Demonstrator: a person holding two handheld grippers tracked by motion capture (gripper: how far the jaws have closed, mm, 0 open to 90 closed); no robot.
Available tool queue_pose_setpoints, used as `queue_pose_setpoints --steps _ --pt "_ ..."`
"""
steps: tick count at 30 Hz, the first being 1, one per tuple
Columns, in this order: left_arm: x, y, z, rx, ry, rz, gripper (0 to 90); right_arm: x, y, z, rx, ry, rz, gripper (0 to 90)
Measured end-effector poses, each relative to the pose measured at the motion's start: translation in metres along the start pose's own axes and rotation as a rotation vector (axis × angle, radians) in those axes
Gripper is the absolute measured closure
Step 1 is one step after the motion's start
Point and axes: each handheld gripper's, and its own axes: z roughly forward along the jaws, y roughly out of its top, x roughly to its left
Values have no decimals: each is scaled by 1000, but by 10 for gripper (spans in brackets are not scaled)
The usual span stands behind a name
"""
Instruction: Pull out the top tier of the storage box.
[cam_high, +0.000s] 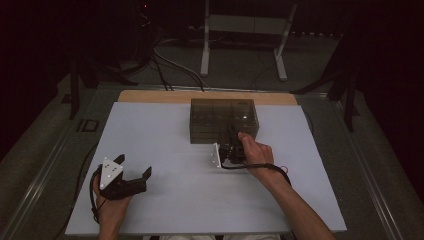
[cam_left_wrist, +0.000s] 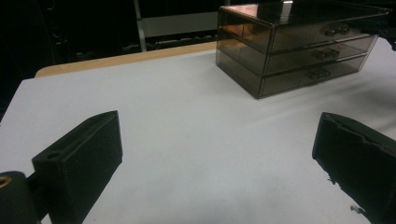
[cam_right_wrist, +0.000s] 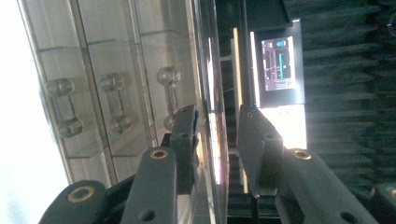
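Drawers (cam_high: 223, 120) sit just ahead of your right gripper (cam_high: 231, 148); its part-open jaws straddle their top edge, nothing clamped.

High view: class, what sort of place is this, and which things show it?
Probably a lab or recording studio: a white work board on a table, loose cables on the floor, dark surroundings, and a lit monitor in the right gripper view.

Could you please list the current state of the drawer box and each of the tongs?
Drawer box: upright on the white table, all three drawers pushed in.
Left tongs: jaws wide apart, nothing between them, resting low over the table.
Right tongs: turned sideways, jaws straddling the box's top edge by the top handle; contact unclear.
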Motion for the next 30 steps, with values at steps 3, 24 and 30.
queue_pose_setpoints --steps 3,24,30 --pt "0 0 0 3 0 -3 32 3 -3 -1 8 16 -3 665" --pt "0 0 0 2 0 0 32 15 -3 6 23 46 -58 766" --pt "0 0 0 2 1 -2 33 16 -3 6 28 51 -59 787"
